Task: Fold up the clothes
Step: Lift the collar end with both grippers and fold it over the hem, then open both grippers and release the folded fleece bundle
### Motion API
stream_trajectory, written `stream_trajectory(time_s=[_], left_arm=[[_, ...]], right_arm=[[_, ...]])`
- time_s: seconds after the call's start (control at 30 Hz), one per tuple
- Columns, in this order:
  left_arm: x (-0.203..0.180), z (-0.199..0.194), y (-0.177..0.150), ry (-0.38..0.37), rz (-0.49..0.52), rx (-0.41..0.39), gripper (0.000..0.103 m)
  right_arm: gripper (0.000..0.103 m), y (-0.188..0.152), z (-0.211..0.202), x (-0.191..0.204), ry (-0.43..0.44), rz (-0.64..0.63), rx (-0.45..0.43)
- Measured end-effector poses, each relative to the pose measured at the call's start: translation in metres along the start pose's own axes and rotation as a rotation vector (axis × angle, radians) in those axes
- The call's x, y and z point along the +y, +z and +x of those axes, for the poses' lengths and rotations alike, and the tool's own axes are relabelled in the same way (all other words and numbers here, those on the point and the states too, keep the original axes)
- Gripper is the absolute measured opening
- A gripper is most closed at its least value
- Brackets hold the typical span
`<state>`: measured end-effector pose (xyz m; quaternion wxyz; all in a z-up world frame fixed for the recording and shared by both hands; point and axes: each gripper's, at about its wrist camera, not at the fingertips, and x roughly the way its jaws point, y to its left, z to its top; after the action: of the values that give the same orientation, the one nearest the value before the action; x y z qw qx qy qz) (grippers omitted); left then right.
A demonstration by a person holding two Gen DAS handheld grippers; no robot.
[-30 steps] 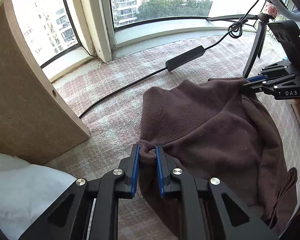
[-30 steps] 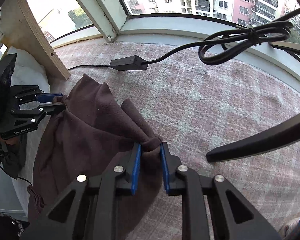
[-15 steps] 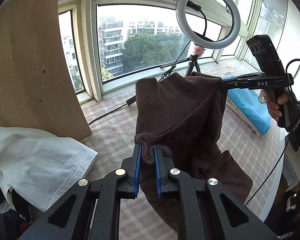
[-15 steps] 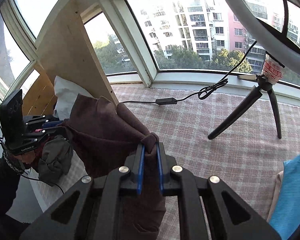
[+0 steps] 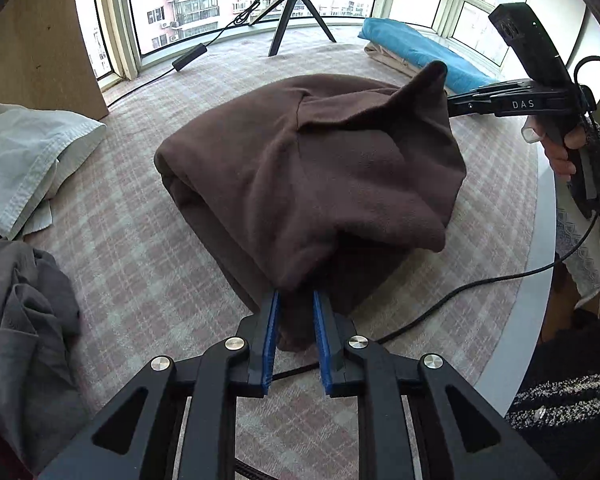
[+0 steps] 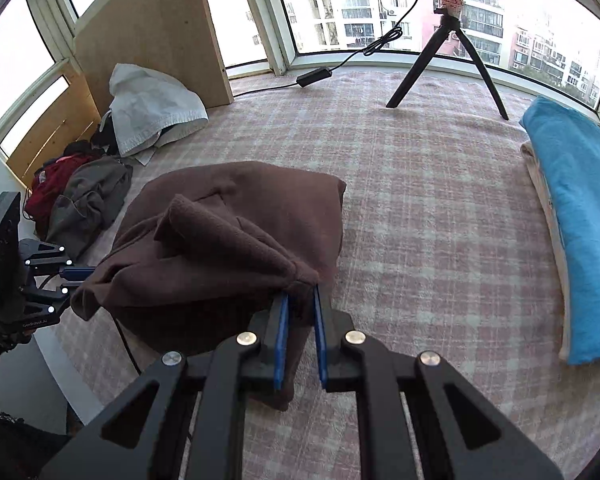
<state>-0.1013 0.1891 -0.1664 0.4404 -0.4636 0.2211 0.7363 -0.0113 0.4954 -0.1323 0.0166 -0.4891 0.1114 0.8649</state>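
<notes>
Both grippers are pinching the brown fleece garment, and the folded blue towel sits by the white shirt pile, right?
Not quite. The folded blue towel lies on the opposite side from the white shirt pile, as the right wrist view shows. Both grippers do pinch the brown fleece garment.

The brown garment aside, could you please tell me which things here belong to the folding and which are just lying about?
In the job:
brown garment
left gripper, jaws opening, cloth between
right gripper, jaws opening, cloth between

Lying about:
white garment
grey garment
blue towel
tripod
power cable

Matt brown fleece garment (image 5: 308,168), woven plaid cloth cover (image 5: 148,264), matt black plastic tongs (image 5: 296,312), unvarnished wood board (image 6: 152,28)
</notes>
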Motion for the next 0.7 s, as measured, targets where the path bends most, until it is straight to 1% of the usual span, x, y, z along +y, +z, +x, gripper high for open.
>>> stream_trajectory(time_s=[0.07,0.1,0.13,0.17,0.23,0.27,0.3,0.33,0.37,0.43,0.53,0.57,0.6,0.67,0.7], left_arm=[[0.001,-0.009,-0.011,0.014,-0.004,0.025,0.018],[0.003,-0.016,-0.015,0.026,-0.006,0.038,0.018],[0.005,-0.022,-0.017,0.036,-0.01,0.049,0.018],[0.008,-0.032,-0.015,0.037,-0.02,0.038,0.016],[0.013,-0.046,-0.002,-0.006,-0.048,0.003,0.018],[0.016,-0.051,0.006,-0.028,-0.071,-0.013,0.024],[0.018,-0.05,0.014,-0.06,-0.113,-0.017,0.033],[0.022,-0.048,0.022,-0.092,-0.156,-0.019,0.035],[0.026,-0.042,0.028,-0.124,-0.208,-0.003,0.037],[0.031,-0.028,0.034,-0.186,-0.292,0.029,0.037],[0.032,-0.011,0.037,-0.239,-0.367,0.054,0.037],[0.033,-0.005,0.037,-0.242,-0.386,0.065,0.037],[0.034,0.001,0.038,-0.245,-0.403,0.076,0.027],[0.036,0.008,0.039,-0.261,-0.409,0.074,0.014],[0.037,0.008,0.04,-0.265,-0.408,0.069,0.01]], right_arm=[[0.015,-0.019,0.004,-0.002,-0.053,-0.004,0.065],[0.015,-0.027,0.0,-0.004,-0.064,0.0,0.084],[0.015,-0.034,-0.009,-0.006,-0.049,0.014,0.086],[0.015,-0.039,-0.018,-0.009,-0.031,0.03,0.08],[0.016,-0.041,-0.04,-0.016,0.016,0.08,0.036],[0.023,-0.037,-0.046,-0.021,0.041,0.117,0.017],[0.038,-0.033,-0.051,-0.027,0.074,0.159,-0.003],[0.045,-0.029,-0.052,-0.034,0.127,0.217,-0.023],[0.049,-0.024,-0.05,-0.04,0.177,0.279,-0.039],[0.049,-0.014,-0.039,-0.044,0.25,0.378,-0.042],[0.049,-0.003,-0.011,-0.039,0.278,0.44,0.002],[0.049,-0.002,-0.001,-0.037,0.282,0.46,0.026],[0.049,-0.003,0.007,-0.034,0.293,0.477,0.041],[0.049,-0.004,0.022,-0.03,0.314,0.501,0.054],[0.039,-0.004,0.026,-0.029,0.32,0.511,0.05]])
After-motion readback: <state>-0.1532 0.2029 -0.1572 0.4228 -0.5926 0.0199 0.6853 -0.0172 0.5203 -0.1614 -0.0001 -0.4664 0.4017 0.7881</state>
